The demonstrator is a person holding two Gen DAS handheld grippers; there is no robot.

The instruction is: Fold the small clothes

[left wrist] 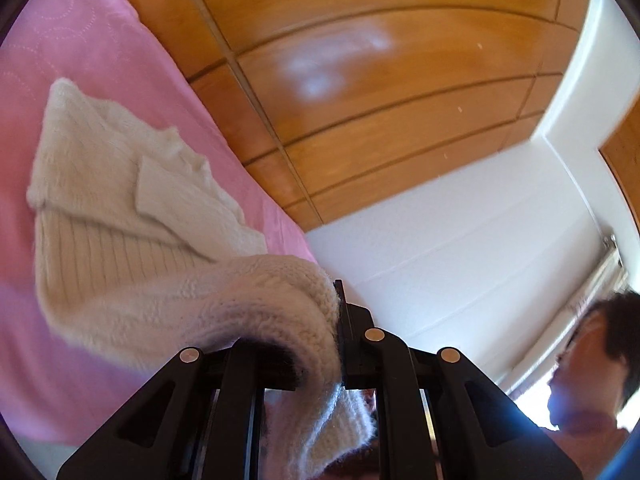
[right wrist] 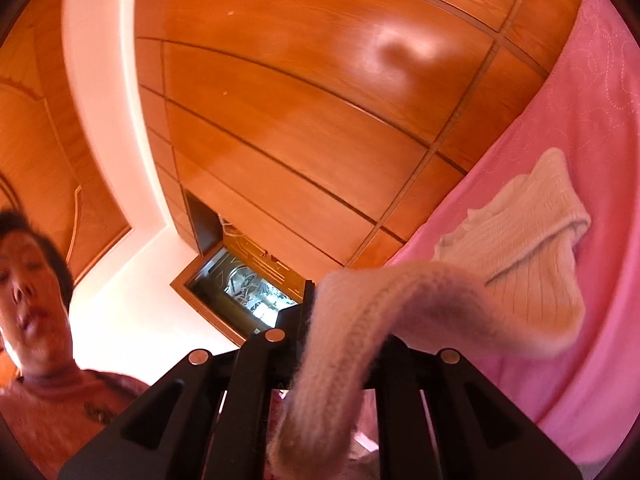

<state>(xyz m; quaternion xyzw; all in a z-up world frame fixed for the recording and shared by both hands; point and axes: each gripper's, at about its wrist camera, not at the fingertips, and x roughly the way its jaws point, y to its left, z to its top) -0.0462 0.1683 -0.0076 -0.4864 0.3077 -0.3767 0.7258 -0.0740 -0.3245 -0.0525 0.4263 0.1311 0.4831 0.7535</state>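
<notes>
Two claws, pink bedsheet [left wrist: 100, 60], wood panelling [right wrist: 320, 100]

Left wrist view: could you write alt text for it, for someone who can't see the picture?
A black two-finger gripper is clamped on the thick edge of a cream knitted sweater, lifting that edge while the rest lies on a pink bedsheet. Behind are a wooden panelled wall and, at lower right, a person's face.

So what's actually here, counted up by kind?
Sweater: 1, cream knit, partly on the pink sheet, an edge pinched by both grippers
Pink sheet: 1
Grippers: 2, left gripper, right gripper
Person: 1
Total: 5
</notes>
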